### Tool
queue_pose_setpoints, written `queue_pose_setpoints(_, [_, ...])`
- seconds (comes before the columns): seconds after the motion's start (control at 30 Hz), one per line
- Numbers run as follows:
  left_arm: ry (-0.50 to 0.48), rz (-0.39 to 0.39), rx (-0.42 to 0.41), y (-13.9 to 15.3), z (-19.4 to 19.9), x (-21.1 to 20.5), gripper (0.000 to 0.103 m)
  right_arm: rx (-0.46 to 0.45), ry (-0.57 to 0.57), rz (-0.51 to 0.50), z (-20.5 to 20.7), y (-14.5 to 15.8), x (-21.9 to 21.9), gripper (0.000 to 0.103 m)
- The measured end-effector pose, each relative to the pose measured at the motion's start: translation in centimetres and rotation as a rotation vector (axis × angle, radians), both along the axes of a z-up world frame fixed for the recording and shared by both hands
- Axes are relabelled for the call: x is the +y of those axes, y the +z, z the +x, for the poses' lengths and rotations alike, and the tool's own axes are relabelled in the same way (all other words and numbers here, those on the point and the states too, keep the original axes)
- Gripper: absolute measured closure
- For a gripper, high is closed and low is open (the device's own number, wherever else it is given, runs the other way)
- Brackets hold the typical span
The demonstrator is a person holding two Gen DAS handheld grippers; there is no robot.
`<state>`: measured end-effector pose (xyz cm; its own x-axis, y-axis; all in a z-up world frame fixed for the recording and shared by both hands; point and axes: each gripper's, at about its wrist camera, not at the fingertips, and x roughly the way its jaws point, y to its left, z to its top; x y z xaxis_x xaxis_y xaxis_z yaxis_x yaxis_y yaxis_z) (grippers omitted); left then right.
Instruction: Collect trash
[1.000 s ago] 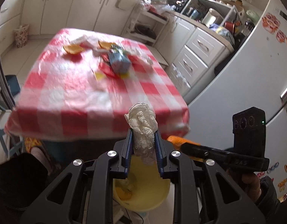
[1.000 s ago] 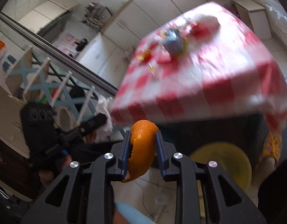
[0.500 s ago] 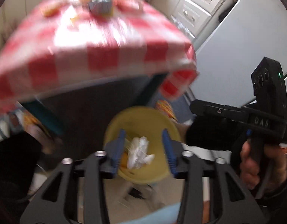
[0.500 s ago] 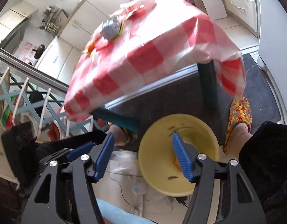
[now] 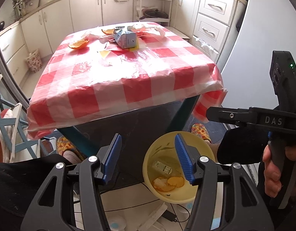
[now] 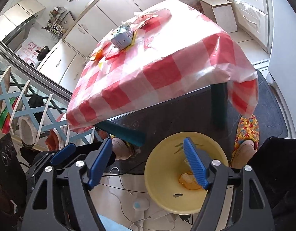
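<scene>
Both grippers empty over the yellow bin

Now the left gripper [image 5: 148, 157] hangs with jaws spread wide, nothing between the blue pads [image 5: 183, 159]. Its right-side finger overlaps the rim of the yellow bin [image 5: 153, 165], which stands on the floor just in front of the table. Inside the bin, at the bottom: orange peel pieces [image 5: 170, 183] and a small pale wrapper [image 5: 163, 168]; exact contents hard to make out.

Right gripper [image 6: 148, 161] also released, jaws wide, empty. From its view the yellow bin [image 6: 163, 179] sits under its right-side finger, with orange scraps [image 6: 188, 181] at the bottom. In the left wrist view the right gripper [image 5: 211, 114] shows from the side, held in the person's hand [image 5: 273, 173].

Trash still on the red-checked tablecloth [image 5: 128, 77]: a crumpled blue-grey carton [image 5: 125, 37] lying on its side near the far middle, an orange peel [image 5: 78, 44] to its left, another peel [image 5: 107, 31] behind, a yellow scrap [image 5: 104, 53] and white crumpled paper [image 5: 157, 30] near the far edge. Slippered feet [image 6: 248, 129] stand beside the bin.
</scene>
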<state>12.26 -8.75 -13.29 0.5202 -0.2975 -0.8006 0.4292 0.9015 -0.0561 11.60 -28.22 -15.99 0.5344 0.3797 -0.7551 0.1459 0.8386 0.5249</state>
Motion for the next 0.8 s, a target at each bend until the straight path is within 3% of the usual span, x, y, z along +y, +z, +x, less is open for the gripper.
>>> queue_pose_setpoints(0.4, [0.024, 0.006, -0.012, -0.2, 0.1, 0.2, 0.047, -0.001, -0.010, 0.009, 0.0, 0.0, -0.2, 0.029])
queue_pose_setpoints(0.8, [0.137, -0.011, 0.014, -1.0, 1.6, 2.0, 0.046, -0.006, -0.027, 0.013, 0.3, 0.0, -0.4, 0.029])
